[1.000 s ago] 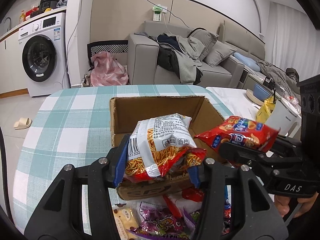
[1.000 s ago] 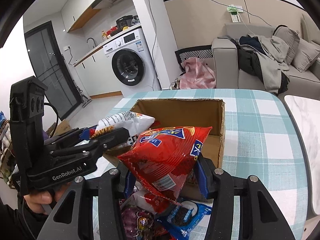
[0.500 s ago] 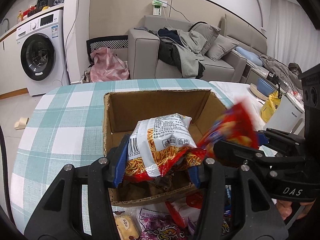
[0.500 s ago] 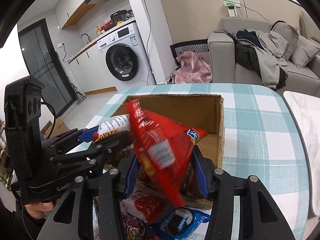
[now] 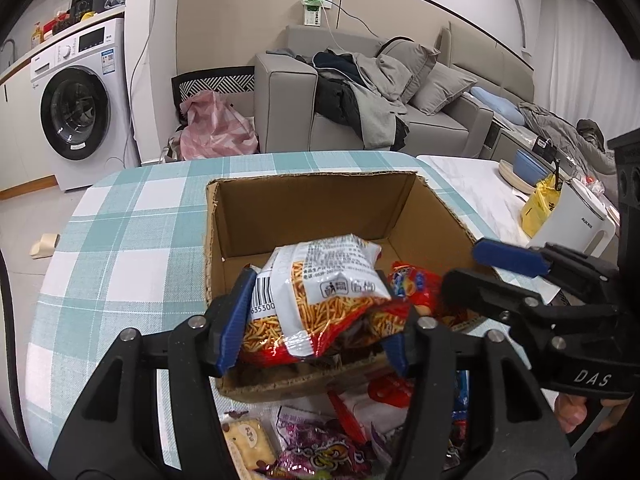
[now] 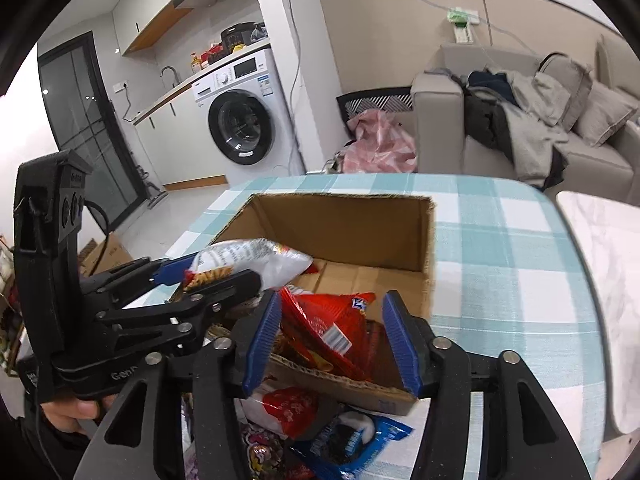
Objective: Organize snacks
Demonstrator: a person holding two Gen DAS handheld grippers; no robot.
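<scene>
My right hand-held gripper [image 6: 334, 340] has just dropped the red snack bag [image 6: 332, 328] into the cardboard box [image 5: 316, 204], jaws now wide; my left hand-held gripper [image 5: 316, 320] still clamps the noodle-snack bag [image 5: 316, 292] above it, next to go.

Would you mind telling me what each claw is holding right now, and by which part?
The left claw grips the white noodle-snack bag across its lower end. The right claw is open, holding nothing.

Left hand-held gripper [image 5: 316, 328] clamping noodle-snack bag [image 5: 320, 292], over cardboard box [image 5: 320, 208]
</scene>
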